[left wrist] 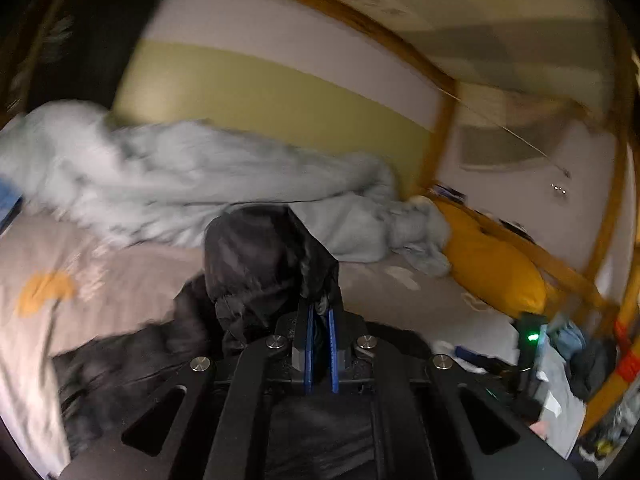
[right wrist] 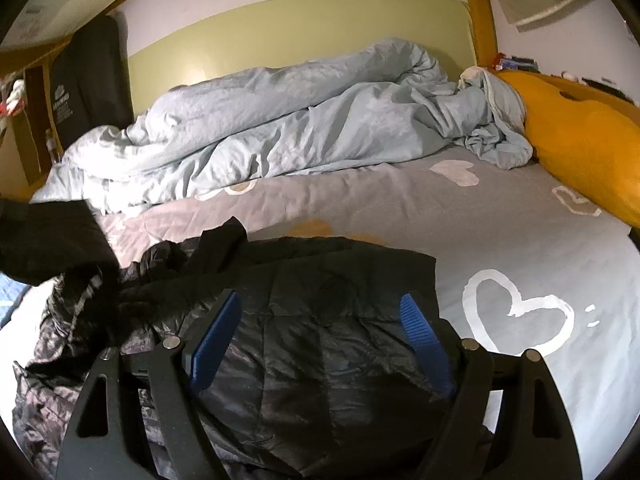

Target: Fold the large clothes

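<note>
Folding barely begun: black quilted puffer jacket (right wrist: 320, 344) lies rumpled on grey heart-print bedsheet (right wrist: 520, 240); left gripper (left wrist: 320, 316) pinches a raised jacket fold, right gripper (right wrist: 320, 316) spread wide, empty, above jacket.

A pale blue duvet (right wrist: 288, 120) is lying bunched along the far side of the bed, against the green wall (right wrist: 280, 32). A mustard-yellow pillow (right wrist: 576, 148) is sitting at its right end, touching it. The grey sheet (right wrist: 500, 240) in front of me is showing white hearts (right wrist: 516, 312). A wooden post (right wrist: 478, 12) is rising behind the pillow.
</note>
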